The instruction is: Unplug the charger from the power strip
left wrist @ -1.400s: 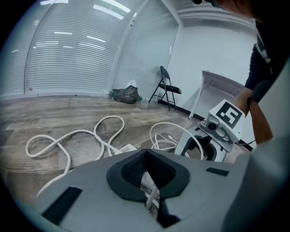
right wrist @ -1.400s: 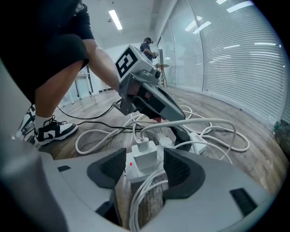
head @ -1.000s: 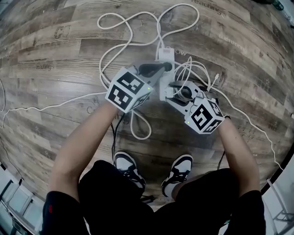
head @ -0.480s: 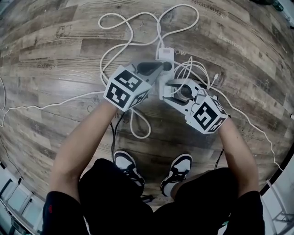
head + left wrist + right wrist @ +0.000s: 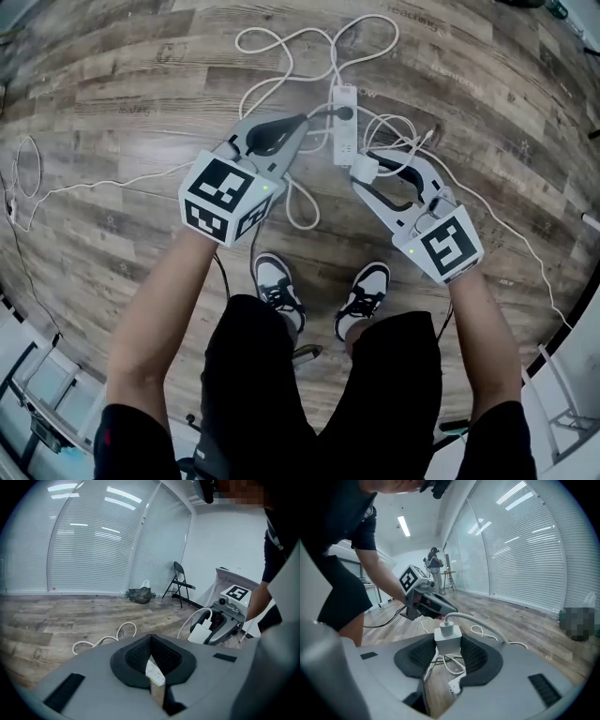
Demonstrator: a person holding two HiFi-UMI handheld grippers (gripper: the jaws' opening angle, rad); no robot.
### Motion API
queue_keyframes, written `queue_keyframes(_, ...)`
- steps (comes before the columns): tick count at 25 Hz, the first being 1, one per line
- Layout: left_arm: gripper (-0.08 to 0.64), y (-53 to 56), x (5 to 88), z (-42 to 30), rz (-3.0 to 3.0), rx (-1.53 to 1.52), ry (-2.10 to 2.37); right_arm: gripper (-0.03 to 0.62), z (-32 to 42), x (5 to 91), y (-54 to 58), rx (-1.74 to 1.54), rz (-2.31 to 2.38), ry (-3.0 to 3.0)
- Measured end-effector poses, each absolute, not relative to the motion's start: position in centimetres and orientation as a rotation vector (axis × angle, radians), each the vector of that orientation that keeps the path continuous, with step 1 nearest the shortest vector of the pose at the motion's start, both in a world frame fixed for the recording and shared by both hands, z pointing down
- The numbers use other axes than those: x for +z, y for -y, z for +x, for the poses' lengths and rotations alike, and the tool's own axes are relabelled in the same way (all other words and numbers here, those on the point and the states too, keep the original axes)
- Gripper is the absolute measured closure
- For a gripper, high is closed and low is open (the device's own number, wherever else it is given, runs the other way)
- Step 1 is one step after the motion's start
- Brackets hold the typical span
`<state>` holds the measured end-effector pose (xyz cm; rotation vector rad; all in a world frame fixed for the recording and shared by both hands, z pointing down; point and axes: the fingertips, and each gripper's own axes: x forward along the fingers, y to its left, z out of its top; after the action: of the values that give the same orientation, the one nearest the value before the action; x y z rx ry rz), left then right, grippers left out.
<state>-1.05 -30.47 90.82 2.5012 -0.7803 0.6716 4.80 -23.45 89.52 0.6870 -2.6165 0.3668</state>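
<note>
The white power strip [image 5: 343, 122] lies on the wood floor, far below both grippers. My right gripper [image 5: 366, 173] is shut on the white charger [image 5: 364, 170], which is clear of the strip. Its jaws have just closed a little tighter on it. In the right gripper view the charger [image 5: 448, 639] stands between the pads, its cable [image 5: 480, 623] arching right, with the strip [image 5: 454, 686] below. My left gripper [image 5: 302, 122] hangs left of the strip, shut on nothing. In the left gripper view its tips [image 5: 151, 639] meet above the strip [image 5: 155, 676].
Loose white cords [image 5: 281, 42] loop over the floor behind the strip, and a thin cable [image 5: 28, 169] runs at the far left. The person's shoes [image 5: 281, 281] stand just below the grippers. A folding chair [image 5: 180, 581] and a dark bag [image 5: 139, 594] sit by the blinds.
Both grippers have risen well off the floor. The right one carried the charger up out of the strip. The left one lifted off the strip, which stayed down.
</note>
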Motion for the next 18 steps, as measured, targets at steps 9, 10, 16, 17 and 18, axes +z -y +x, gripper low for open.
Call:
queue_keyframes(9, 0.541, 26.3, 69.5, -3.5, 2.522, 0.6, 0.921, 0.419, 8.3, 70.8, 18.9, 0.5, 0.983, 2.581)
queue_keyframes(10, 0.54, 25.7, 67.1, -3.9, 2.522, 0.594, 0.943, 0.419, 8.6, 68.6, 18.4, 0.517, 1.016, 2.58)
queue_keyframes(16, 0.54, 21.5, 53.9, -7.4, 2.481, 0.555, 1.078, 0.419, 10.8, 54.8, 16.0, 0.679, 1.304, 2.582)
queue_keyframes(17, 0.541, 20.7, 51.8, -8.1, 2.469, 0.537, 1.101, 0.419, 10.9, 52.4, 15.6, 0.694, 1.341, 2.583)
queue_keyframes(18, 0.54, 20.0, 49.6, -8.8, 2.458, 0.52, 1.125, 0.419, 10.8, 50.0, 15.2, 0.7, 1.368, 2.588)
